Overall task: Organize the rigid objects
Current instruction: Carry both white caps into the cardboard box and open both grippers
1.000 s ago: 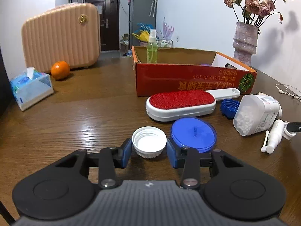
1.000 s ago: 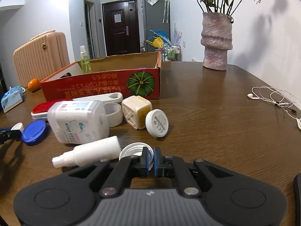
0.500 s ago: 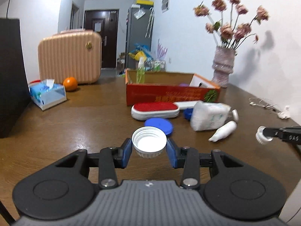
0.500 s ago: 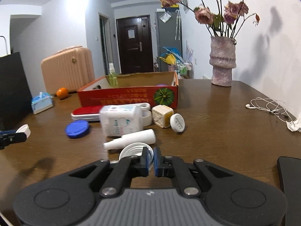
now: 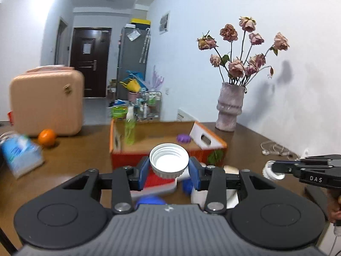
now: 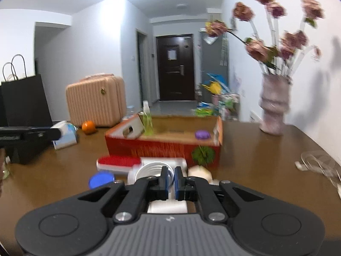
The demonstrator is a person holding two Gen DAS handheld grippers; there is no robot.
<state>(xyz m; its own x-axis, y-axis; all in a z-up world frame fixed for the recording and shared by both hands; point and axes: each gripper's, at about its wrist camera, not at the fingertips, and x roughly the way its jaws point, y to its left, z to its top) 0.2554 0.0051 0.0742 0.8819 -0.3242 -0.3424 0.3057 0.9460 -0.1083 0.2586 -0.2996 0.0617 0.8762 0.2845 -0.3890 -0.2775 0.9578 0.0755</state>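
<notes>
We see the red cardboard box [image 5: 168, 149] at twelve o'clock beyond our left gripper [image 5: 169, 171], whose jaws clasp a white cap [image 5: 169, 160], open side up, above the table [image 5: 70, 164]. Our right gripper [image 6: 169, 180] pinches a white ring lid [image 6: 149, 170] by its rim; "DAS" reads on its side.

The cardboard box [image 6: 164, 147] sits mid-table, brush [image 6: 118, 163] before it, vase [image 6: 273, 108] behind right, suitcase [image 6: 96, 100] behind left.
</notes>
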